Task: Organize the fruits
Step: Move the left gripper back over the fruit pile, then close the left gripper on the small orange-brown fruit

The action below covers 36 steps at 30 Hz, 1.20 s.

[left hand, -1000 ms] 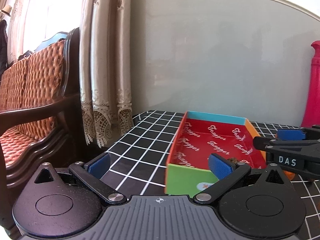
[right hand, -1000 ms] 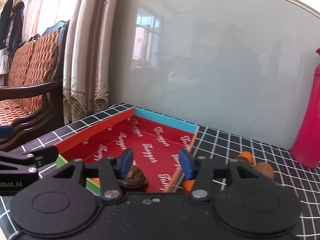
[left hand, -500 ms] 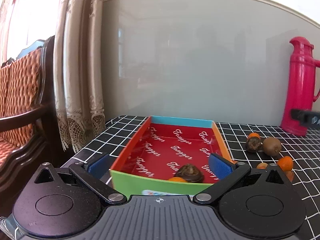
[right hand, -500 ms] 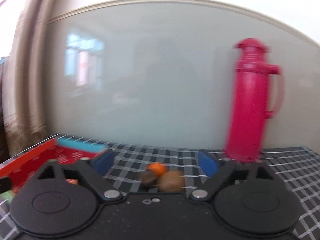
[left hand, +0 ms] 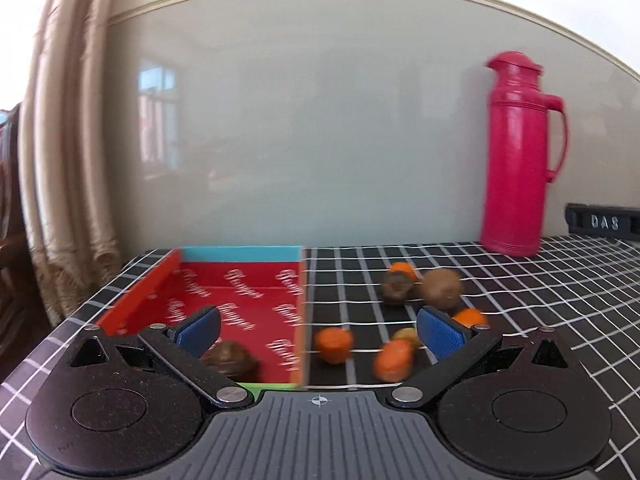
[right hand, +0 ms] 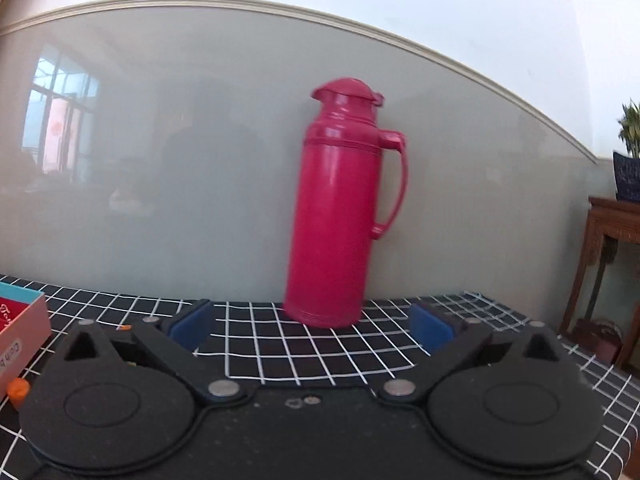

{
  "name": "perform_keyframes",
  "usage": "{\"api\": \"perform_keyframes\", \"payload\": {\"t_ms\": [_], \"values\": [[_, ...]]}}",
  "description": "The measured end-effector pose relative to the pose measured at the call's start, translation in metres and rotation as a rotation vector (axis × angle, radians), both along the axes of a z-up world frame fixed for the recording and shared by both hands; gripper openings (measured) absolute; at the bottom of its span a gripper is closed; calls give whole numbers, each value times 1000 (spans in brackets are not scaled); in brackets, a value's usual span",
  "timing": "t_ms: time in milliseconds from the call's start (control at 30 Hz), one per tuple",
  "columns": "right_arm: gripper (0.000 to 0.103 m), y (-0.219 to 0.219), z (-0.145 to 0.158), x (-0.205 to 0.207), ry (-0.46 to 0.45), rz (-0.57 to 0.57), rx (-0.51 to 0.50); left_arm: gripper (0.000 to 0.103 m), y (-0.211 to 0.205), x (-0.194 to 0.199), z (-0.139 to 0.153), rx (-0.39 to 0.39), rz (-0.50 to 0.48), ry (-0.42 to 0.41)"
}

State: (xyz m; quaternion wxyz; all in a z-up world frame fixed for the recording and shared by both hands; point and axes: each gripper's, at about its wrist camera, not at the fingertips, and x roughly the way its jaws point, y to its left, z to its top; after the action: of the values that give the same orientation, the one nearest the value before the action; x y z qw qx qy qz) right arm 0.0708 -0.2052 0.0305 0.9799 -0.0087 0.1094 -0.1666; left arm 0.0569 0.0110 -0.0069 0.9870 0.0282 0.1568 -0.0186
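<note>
Now between picks: one dark fruit (left hand: 230, 358) lies in the red tray (left hand: 240, 292); the others (left hand: 400, 320) sit loose on the counter (left hand: 560, 300) beside it. Both grippers, left (left hand: 320, 334) and right (right hand: 312, 326), stand spread and empty, the right's fingers having just opened. Next, one must settle over a loose fruit.

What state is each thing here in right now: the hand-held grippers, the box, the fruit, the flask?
Left hand-held gripper: open, empty.
Right hand-held gripper: open, empty, its jaws having just been opening.
Red box: open-topped, one dark brown fruit inside.
Loose fruits: on the tablecloth beside the box.
Pink flask: upright, lid on.
</note>
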Motion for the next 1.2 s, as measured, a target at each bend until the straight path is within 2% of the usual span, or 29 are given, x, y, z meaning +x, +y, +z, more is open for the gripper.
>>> {"api": "perform_keyframes", "payload": {"t_ms": [100,267,433,633,767,1000,1033,1067,1100,1200], "values": [[103,-13,-1,-2,13,5,29,103,-18,3,-4,18,-16,21],[103,-25,0,-5,23,-11,8,103,-33,7,-6,1,-11,45],[103,-35,-7,3,61,-117,-55,103,-59,12,-14,37,-44,85],[103,-58,-11,-1,68,-156,-23,103,-89,21,-23,59,-80,136],[103,-68,-14,-4,76,-167,-29,103,-97,27,-27,21,-87,149],[103,-91,-19,-6,88,-197,-17,103,-115,41,-39,53,-103,213],[103,-94,-20,-6,92,-201,-17,97,-117,42,-40,54,-106,218],[103,-96,-21,-5,99,-204,-16,82,-119,44,-40,55,-105,226],[103,-99,-22,-5,104,-209,-16,72,-120,47,-42,52,-104,243],[103,-107,-25,-5,112,-219,-9,70,-121,54,-46,30,-100,290]]}}
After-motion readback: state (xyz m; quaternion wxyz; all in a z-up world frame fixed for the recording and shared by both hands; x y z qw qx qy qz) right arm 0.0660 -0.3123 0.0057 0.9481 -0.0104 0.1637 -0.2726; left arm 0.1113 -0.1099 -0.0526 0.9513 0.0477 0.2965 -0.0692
